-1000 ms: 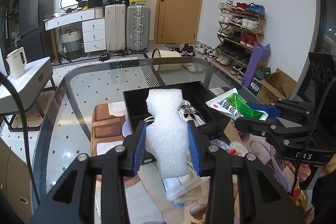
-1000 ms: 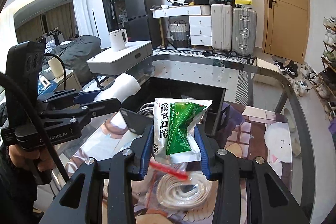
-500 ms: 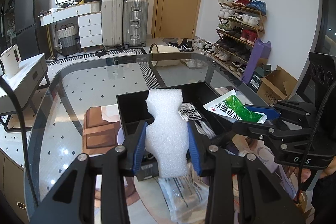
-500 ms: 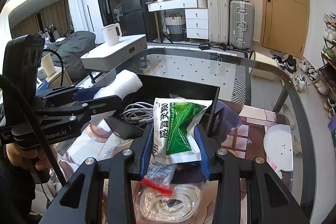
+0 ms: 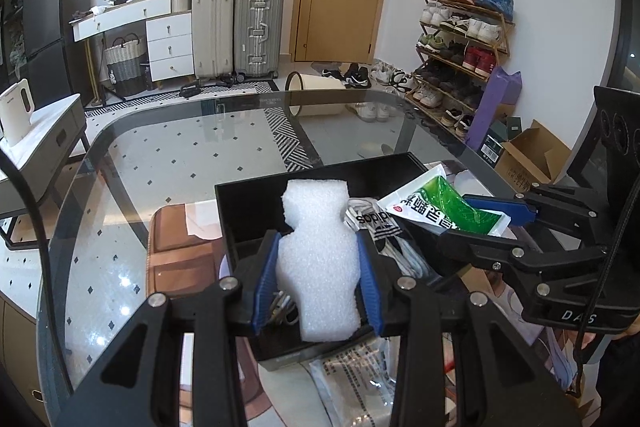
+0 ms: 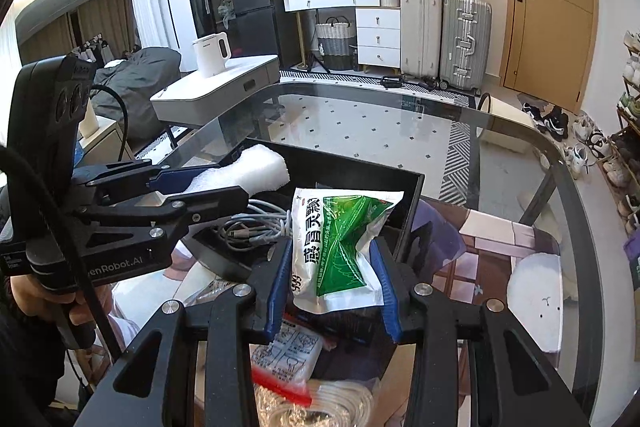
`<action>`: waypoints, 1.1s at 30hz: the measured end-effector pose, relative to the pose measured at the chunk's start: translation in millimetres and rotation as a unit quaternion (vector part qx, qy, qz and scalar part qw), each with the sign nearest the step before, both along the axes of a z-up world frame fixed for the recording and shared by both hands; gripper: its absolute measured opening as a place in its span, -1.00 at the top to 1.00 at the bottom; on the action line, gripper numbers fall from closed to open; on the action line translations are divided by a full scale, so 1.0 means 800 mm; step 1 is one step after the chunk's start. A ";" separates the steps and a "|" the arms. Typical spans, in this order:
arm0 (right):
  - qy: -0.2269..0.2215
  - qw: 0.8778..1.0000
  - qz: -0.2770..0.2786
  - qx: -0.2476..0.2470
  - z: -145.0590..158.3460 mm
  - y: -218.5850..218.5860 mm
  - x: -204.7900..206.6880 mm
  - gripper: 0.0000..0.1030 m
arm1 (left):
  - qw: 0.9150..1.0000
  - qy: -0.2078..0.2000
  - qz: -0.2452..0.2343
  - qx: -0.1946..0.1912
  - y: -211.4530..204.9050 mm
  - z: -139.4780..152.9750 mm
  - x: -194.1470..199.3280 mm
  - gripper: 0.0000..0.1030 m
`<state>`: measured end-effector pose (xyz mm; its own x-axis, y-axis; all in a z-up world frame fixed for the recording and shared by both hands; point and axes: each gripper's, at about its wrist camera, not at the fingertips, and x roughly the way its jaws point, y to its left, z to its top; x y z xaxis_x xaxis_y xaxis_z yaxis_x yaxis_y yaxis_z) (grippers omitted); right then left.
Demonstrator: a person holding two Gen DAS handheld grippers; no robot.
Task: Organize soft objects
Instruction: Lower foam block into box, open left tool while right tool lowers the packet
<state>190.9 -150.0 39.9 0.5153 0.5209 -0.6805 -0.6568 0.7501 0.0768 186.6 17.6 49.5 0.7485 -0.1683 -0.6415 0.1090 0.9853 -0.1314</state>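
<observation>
My left gripper (image 5: 318,275) is shut on a white foam piece (image 5: 316,255), held upright over the near part of a black bin (image 5: 280,187) on the glass table. My right gripper (image 6: 334,267) is shut on a green and white packet (image 6: 340,247), held over the bin's (image 6: 414,203) right side. Inside the bin lie white cables (image 6: 252,223) and a black and white pouch (image 5: 374,223). Each gripper shows in the other's view: the right one (image 5: 486,213) with its packet (image 5: 444,207), the left one (image 6: 216,183) with its foam (image 6: 256,171).
A clear bag of white cord with a red strip (image 6: 320,403) and a printed plastic bag (image 5: 356,375) lie on the table's patterned mat in front of the bin. A person's hand (image 6: 32,299) holds the left gripper. Beyond the glass table (image 5: 180,155) stand suitcases and a shoe rack.
Both grippers have moved forward and a little down toward the bin, keeping hold of the foam and the packet. The bin now sits closer and lower in both views.
</observation>
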 end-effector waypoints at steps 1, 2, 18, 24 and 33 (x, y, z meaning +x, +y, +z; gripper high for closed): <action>-0.001 1.000 0.000 -0.001 0.000 0.002 0.002 0.24 | 1.000 0.001 0.001 0.000 0.000 -0.001 0.002 0.29; -0.002 1.000 0.000 -0.003 0.000 0.004 0.004 0.24 | 1.000 0.001 0.002 0.001 -0.001 -0.002 0.004 0.29; 0.004 0.999 0.008 -0.031 -0.022 0.026 0.025 0.24 | 1.000 0.000 0.009 0.024 -0.005 -0.018 0.014 0.29; -0.002 0.999 0.011 -0.041 -0.029 0.034 0.026 0.24 | 0.999 0.000 0.008 0.031 -0.008 -0.017 0.013 0.29; -0.015 0.999 0.020 -0.038 -0.029 0.036 0.025 -0.04 | 0.999 0.002 -0.002 0.034 -0.011 -0.015 0.018 0.09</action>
